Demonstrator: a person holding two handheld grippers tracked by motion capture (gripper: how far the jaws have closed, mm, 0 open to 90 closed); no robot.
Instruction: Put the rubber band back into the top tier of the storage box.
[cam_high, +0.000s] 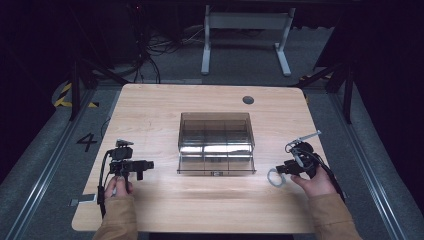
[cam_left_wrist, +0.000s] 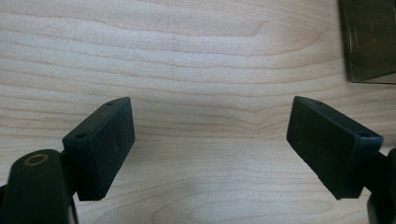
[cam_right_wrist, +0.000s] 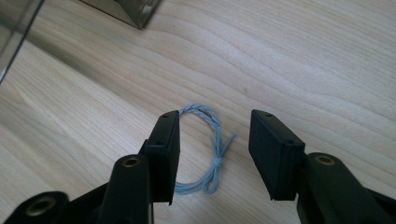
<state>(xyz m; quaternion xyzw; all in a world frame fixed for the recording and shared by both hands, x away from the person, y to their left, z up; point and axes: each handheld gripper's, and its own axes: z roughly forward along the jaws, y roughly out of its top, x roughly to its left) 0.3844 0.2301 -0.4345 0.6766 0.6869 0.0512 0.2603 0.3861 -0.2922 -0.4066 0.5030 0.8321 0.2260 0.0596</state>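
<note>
A pale blue loop of twisted string (cam_right_wrist: 217, 161) with a knot lies flat on the wooden table (cam_high: 165, 105). My right gripper (cam_right_wrist: 215, 116) is low over it, open, with its jaws on either side of the loop and neither pad pressing it. From above, the loop (cam_high: 274, 178) sits just left of my right gripper (cam_high: 281, 171), near the table's right front. On the left side my left gripper (cam_high: 146, 169) points right; its jaws (cam_left_wrist: 211, 102) stand wide open over bare wood with nothing between them.
A smoky clear plastic box (cam_high: 216, 142) with several compartments stands in the middle of the table, between the two grippers. Its corner (cam_left_wrist: 369, 42) shows at the upper right of the left gripper view, and its edge (cam_right_wrist: 126, 9) lies ahead of the right gripper.
</note>
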